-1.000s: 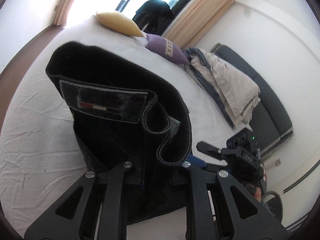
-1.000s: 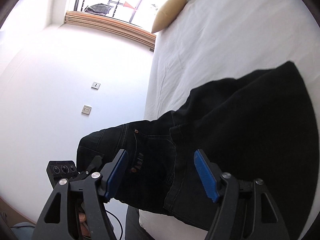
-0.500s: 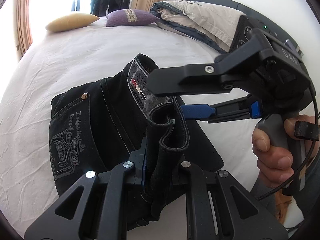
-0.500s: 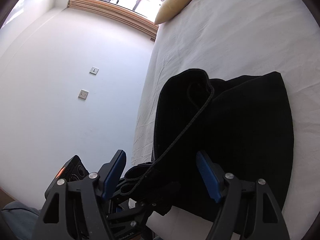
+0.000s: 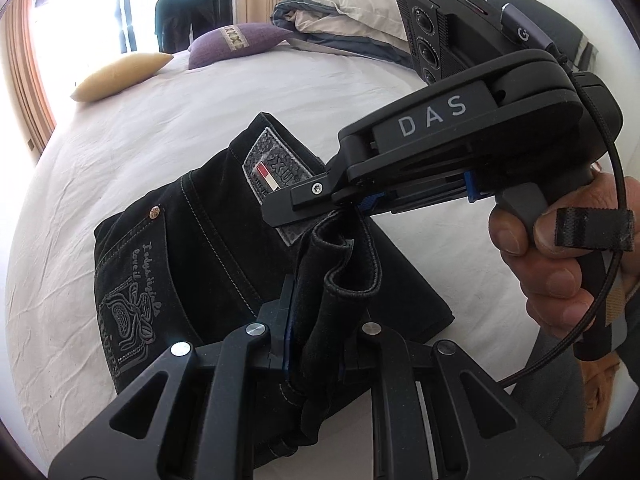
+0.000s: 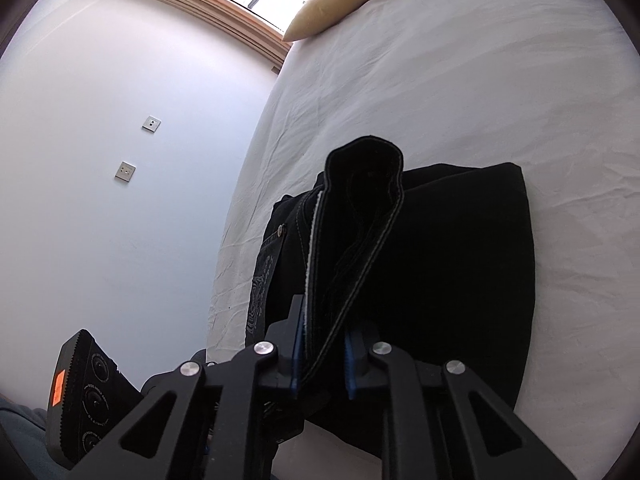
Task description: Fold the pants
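Black jeans point(image 5: 168, 264) on white bed sheet point(image 5: 132, 128); left gripper point(image 5: 316, 344) clamps the waistband; right gripper point(image 6: 320, 364) (blue pads) closing on the same band.

left claw point(image 5: 316, 344) clamped; right claw point(image 6: 322, 364) closing

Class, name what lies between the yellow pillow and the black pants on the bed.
Only bare white sheet separates the yellow pillow from the black pants, seen in the right wrist view.

right gripper point(image 5: 362, 205): black, white "DAS" lettering, blue pads, grey handle, braided cable | left gripper point(image 5: 314, 344): black, silver screws
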`<state>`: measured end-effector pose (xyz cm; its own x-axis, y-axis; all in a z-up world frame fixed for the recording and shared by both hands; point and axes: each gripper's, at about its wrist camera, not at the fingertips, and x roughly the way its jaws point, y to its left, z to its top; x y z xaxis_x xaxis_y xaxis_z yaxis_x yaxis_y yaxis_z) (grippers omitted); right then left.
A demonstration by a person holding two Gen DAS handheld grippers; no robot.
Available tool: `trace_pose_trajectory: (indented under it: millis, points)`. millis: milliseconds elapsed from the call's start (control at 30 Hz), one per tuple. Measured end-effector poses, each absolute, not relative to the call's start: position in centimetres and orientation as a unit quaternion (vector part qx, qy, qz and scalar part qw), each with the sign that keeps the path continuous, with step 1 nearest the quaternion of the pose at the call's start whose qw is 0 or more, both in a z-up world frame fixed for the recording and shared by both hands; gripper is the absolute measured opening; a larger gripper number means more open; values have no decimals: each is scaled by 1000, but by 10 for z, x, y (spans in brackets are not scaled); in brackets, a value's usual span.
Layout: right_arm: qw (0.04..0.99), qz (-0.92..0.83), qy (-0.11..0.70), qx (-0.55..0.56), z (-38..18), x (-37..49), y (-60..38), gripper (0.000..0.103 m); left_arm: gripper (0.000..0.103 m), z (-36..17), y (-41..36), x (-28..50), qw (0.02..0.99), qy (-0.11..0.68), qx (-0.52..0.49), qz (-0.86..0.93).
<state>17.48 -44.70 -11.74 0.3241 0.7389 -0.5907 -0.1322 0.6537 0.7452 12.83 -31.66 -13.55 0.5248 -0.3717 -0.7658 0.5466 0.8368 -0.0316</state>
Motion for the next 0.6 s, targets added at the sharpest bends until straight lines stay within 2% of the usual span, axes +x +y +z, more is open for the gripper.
trace_pose_trajectory:
  millis: [467,600]
  points:
    - [741,255,515,348,-177,168,-496,17,14,-187,-398,124,839,439,176,-270]
    - [740,247,516,353,-187,168,-501,17,17,-195,-411,117,839,435,184,-270]
